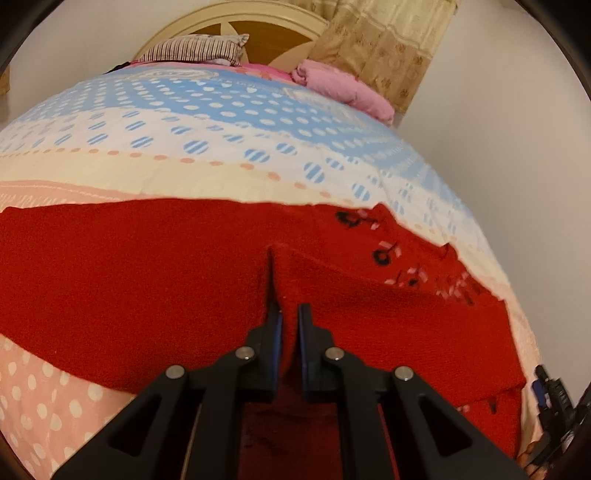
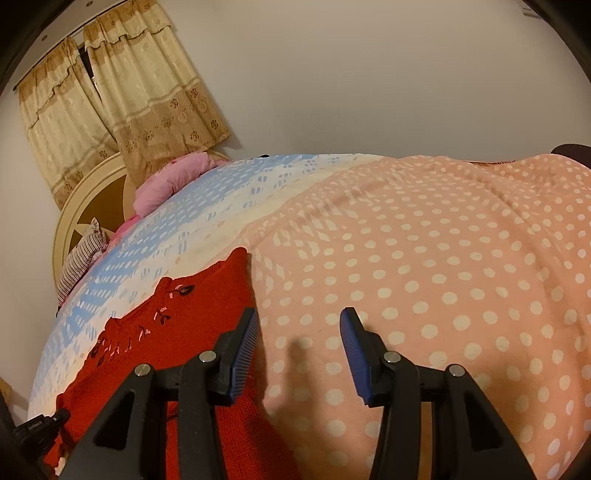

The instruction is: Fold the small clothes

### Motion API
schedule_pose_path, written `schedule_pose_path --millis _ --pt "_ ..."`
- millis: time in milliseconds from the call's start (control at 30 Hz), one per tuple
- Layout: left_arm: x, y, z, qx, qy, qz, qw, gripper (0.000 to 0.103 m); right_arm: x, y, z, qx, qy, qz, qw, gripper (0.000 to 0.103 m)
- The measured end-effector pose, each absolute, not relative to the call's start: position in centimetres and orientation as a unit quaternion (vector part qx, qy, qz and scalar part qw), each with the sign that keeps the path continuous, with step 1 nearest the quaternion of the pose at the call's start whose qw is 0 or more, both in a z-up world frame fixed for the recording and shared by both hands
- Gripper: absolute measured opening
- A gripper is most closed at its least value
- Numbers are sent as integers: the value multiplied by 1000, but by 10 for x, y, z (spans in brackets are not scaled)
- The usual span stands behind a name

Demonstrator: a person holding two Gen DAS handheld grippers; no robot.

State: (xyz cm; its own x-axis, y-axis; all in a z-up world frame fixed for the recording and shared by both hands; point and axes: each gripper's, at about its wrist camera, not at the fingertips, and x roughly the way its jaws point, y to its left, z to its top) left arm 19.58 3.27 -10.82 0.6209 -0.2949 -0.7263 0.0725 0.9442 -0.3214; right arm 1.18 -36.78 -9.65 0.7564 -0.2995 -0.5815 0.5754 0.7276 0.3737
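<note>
A red knitted sweater with small black and pink embroidery lies spread on the bed. My left gripper is shut on a raised fold of its red knit, which stands up between the two blue pads. In the right wrist view the same sweater lies at the lower left. My right gripper stands open over the pink dotted bedcover, just right of the sweater's edge, with nothing between its fingers. Its left finger overlaps the sweater's edge.
The bedcover has blue, cream and pink dotted bands. A folded pink blanket and a striped pillow lie at the headboard. Curtains hang on the wall. The other gripper shows at the sweater's edge.
</note>
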Motion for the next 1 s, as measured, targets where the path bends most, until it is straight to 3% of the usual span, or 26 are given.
schedule_pose_path --millis 267,467,500,533,600,633,800,1000 --pt "196 23 -114 -100 426 -80 896 13 14 -366 -98 273 255 -248 894 47" --pt "195 21 -107 -82 426 -79 898 22 30 -323 -80 161 250 -208 932 47" --pt "193 30 -103 -100 425 -80 896 34 35 -318 -81 147 258 -198 934 47" --pt "188 41 -98 -113 419 -65 898 54 41 -314 -82 135 271 -188 934 47" --pt "175 70 -85 -130 391 -24 911 77 54 -313 -89 125 306 -180 926 47" --pt "165 89 -77 -136 371 -2 918 80 61 -314 -94 127 326 -173 921 47" --pt "133 174 -70 -156 337 108 922 80 79 -320 -111 138 384 -160 899 48" --pt "107 292 -101 -321 332 212 861 80 79 -317 -111 137 382 -160 900 49"
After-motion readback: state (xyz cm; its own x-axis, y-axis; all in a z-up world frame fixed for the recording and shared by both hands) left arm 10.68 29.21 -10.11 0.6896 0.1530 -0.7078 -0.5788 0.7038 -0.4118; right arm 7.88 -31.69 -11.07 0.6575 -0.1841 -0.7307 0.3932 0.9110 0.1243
